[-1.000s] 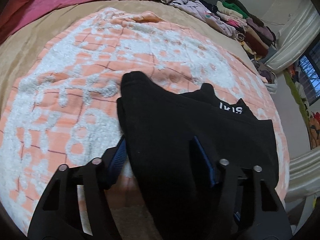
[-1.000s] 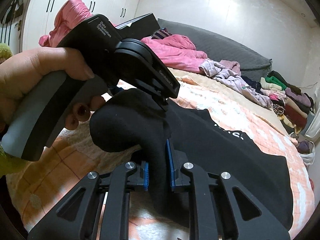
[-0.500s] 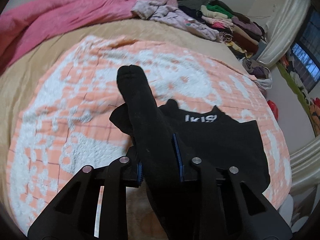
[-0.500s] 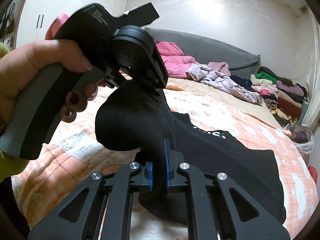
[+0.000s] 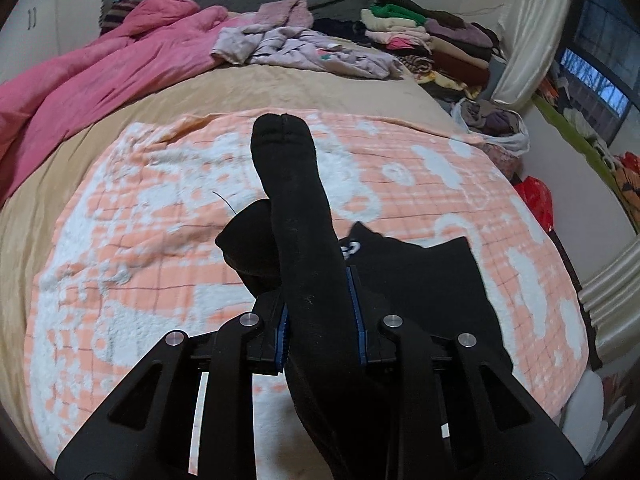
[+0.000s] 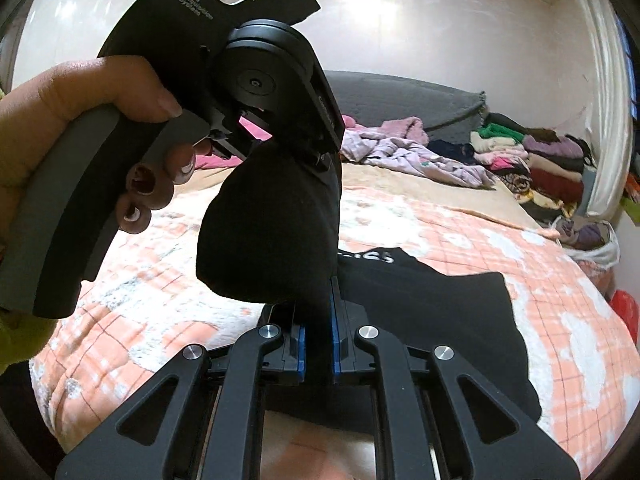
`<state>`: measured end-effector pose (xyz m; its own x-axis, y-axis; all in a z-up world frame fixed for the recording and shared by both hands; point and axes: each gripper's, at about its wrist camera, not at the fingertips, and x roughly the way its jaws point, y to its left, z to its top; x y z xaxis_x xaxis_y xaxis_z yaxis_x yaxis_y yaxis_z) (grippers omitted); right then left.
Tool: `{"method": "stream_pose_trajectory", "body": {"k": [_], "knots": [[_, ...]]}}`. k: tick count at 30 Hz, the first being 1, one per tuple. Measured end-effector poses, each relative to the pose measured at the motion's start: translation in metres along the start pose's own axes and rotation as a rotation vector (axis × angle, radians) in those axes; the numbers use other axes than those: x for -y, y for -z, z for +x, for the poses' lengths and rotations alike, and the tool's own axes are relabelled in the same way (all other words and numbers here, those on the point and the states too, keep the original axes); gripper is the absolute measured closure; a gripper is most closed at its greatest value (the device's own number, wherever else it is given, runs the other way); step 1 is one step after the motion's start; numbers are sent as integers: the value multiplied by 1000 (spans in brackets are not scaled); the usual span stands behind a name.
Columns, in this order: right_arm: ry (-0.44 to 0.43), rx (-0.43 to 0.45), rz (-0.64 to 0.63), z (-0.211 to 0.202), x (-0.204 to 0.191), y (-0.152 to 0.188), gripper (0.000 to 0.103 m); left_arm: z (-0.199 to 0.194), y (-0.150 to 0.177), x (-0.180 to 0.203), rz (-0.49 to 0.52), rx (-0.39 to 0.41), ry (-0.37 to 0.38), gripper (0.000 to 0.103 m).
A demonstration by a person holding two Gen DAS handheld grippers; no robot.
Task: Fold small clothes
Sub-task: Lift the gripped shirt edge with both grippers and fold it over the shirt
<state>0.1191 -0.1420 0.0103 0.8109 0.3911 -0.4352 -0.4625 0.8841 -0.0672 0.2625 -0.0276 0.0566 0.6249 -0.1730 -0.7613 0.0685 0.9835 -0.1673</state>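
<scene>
1. Black sock (image 5: 292, 200) is lifted off the bed and stretched between both grippers; its toe end sticks forward past the left gripper, over the middle of the orange-and-white blanket (image 5: 132, 248).
2. Left gripper (image 5: 320, 316): blue pads pressed onto the sock from both sides, partly closed and pinching it. The sock body fills the gap between them.
3. Right gripper (image 6: 316, 344): pads almost together, clamping a narrow fold of the same sock (image 6: 272, 240). The rest bulges up in a rounded lump above the fingers.
4. In the right wrist view the left gripper's body (image 6: 256, 80) sits above and just behind that lump, touching the sock's top.
5. Left hand (image 6: 100, 112) wraps the grey handle, thumb on top, fingers curled under at the trigger; tool tilted nose-down toward the sock.
6. Second black garment (image 5: 424, 280) with white lettering lies flat on the blanket under and to the right of the sock, toward the bed's right edge.
7. Far end of the bed: pink quilt (image 5: 100, 76) at the left, loose lilac clothes (image 5: 304, 48) mid, stack of folded clothes (image 5: 432, 40) at the far right corner.
</scene>
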Motion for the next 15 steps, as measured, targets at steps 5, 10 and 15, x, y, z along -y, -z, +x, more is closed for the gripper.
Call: {"method": "stream_pose_trajectory", "body": {"k": [5, 10, 15], "knots": [[14, -5, 40, -7, 19, 6, 96, 6, 0, 28, 32, -8, 5, 87], [30, -22, 83, -11, 39, 16, 96, 21, -1, 57, 59, -32, 9, 87], [39, -36, 120, -13, 54, 26, 96, 37, -1, 84, 90, -57, 14, 87]]}}
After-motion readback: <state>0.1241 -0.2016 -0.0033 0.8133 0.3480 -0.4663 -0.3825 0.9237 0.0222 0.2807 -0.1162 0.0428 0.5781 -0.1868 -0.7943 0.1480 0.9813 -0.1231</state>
